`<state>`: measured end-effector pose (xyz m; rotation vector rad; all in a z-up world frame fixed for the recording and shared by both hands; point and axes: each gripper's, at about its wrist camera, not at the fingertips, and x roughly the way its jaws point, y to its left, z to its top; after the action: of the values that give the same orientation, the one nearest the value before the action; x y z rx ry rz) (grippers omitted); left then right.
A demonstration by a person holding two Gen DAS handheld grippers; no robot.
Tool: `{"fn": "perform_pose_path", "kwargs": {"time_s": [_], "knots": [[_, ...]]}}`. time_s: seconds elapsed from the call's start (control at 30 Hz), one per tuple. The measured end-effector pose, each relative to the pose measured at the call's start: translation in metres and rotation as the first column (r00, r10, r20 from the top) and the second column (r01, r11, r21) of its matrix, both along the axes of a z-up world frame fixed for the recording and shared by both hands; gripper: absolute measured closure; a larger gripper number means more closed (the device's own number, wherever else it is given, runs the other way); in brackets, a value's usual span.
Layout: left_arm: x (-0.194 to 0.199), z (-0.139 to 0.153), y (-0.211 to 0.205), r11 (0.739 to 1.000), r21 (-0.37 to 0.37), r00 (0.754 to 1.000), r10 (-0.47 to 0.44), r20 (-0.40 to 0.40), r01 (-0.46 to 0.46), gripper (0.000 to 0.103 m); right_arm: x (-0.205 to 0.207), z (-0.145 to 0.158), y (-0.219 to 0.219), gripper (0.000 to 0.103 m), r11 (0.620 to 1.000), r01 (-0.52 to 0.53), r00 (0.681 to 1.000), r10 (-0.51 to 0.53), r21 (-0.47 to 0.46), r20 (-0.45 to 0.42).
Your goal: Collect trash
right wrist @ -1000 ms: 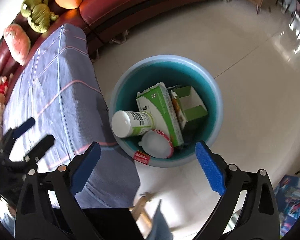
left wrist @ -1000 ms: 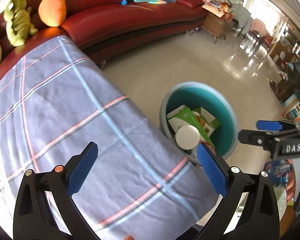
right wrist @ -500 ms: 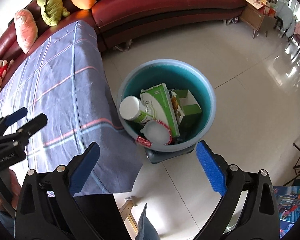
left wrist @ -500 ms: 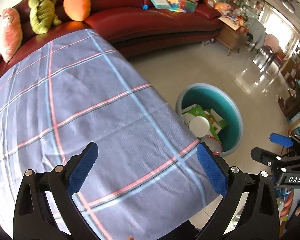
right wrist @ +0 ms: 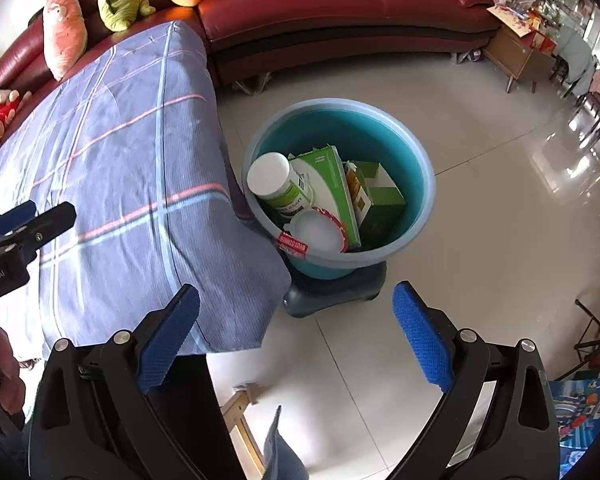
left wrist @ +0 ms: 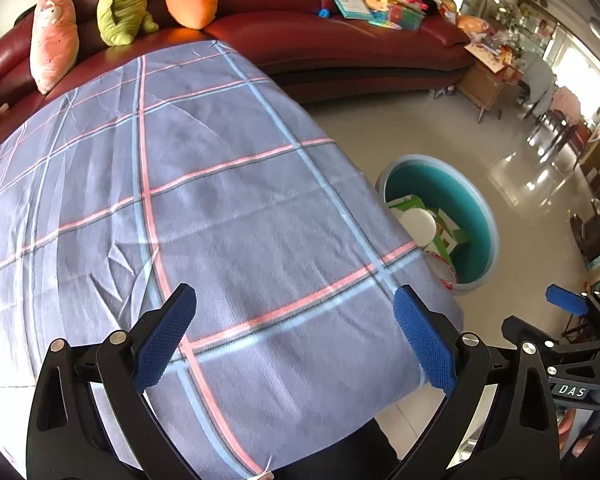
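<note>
A teal bin (right wrist: 416, 168) (left wrist: 472, 208) stands on the floor beside the table's corner. In it lie a white bottle (right wrist: 278, 186), a tall green-and-white carton (right wrist: 332, 192), a smaller green box (right wrist: 380, 196) and a round red-rimmed lid (right wrist: 318, 234). My right gripper (right wrist: 296, 336) is open above the floor in front of the bin, nothing between its fingers. My left gripper (left wrist: 296, 336) is open over the plaid tablecloth (left wrist: 180, 200), also holding nothing. In the left wrist view the table edge hides part of the bin.
A dark red sofa (left wrist: 340, 40) curves behind the table, carrying plush toys (left wrist: 120, 4) and books (left wrist: 352, 0). A wooden side table (right wrist: 516, 52) stands at the right. Glossy tiled floor (right wrist: 480, 240) surrounds the bin. A low grey stool (right wrist: 332, 292) sits under the bin.
Both grippers have pulled back and up from the bin. The left wrist view swung left over the tablecloth; the bin now looks smaller and farther in both views.
</note>
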<state>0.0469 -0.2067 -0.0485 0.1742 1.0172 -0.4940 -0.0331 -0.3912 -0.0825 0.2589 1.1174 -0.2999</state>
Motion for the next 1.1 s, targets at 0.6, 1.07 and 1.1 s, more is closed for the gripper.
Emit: {"fn": "perform_pose_path", "kwargs": {"time_s": [0.6,1.07,1.1], "knots": [[-0.0072,0.0028,-0.0043,1.000,0.002,0.999,0.007,0.039,-0.007,0.004,-0.0022,-0.0002,-0.0039,0.010,1.000,0.017,1.000,-0.017,0.017,0.008],[-0.0062,-0.0012,-0.0088,1.000,0.023,0.999,0.012,0.031,-0.013,0.004,-0.0006,-0.0020,-0.0065,0.010,1.000,0.024,1.000,-0.024,-0.006,-0.004],[-0.0064,-0.0013,-0.0093,1.000,0.024,0.999,0.013,0.032,-0.014,0.004,-0.0006,-0.0018,-0.0067,0.010,1.000,0.025,1.000,-0.025,-0.005,-0.004]]}}
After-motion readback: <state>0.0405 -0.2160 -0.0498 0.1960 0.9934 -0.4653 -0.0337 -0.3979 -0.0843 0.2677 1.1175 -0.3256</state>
